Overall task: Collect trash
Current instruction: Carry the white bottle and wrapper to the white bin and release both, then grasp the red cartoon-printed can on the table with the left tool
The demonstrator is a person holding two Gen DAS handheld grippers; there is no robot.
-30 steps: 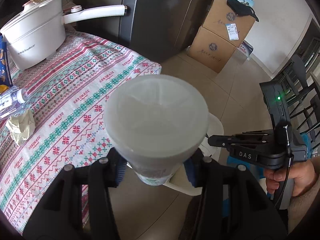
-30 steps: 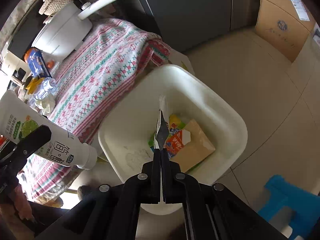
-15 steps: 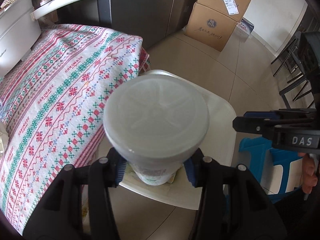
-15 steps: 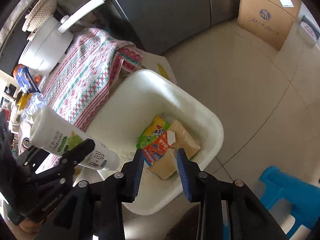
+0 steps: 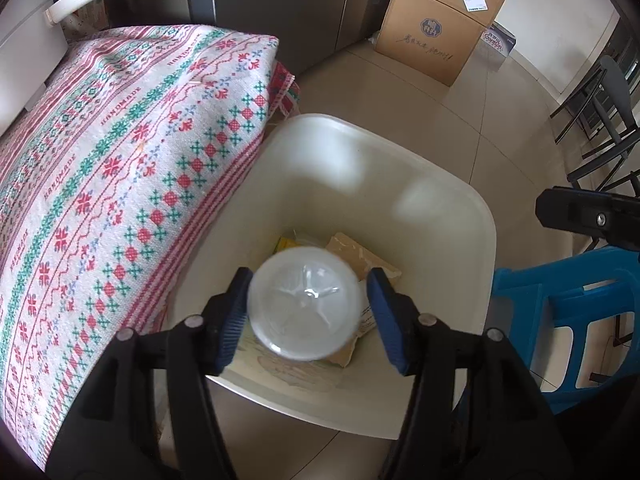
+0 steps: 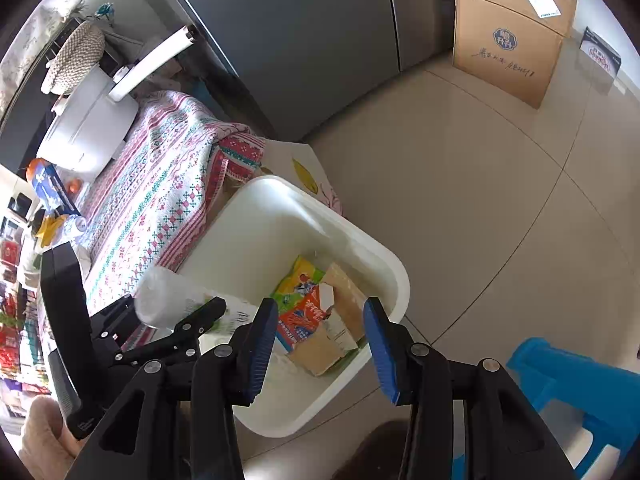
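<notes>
Left gripper [image 5: 306, 316] and right gripper [image 6: 320, 346] both have jaws spread.

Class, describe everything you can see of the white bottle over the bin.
The white bottle is a round plastic container with a moulded star in its base, which faces the left wrist camera. Green printing and dark characters mark its side. It is slightly blurred. It lies between the fingers of the left tool, which are spread wider than it, neck pointing down into the cream bin. Whether either pad touches it cannot be told. Below lie colourful wrappers.
</notes>
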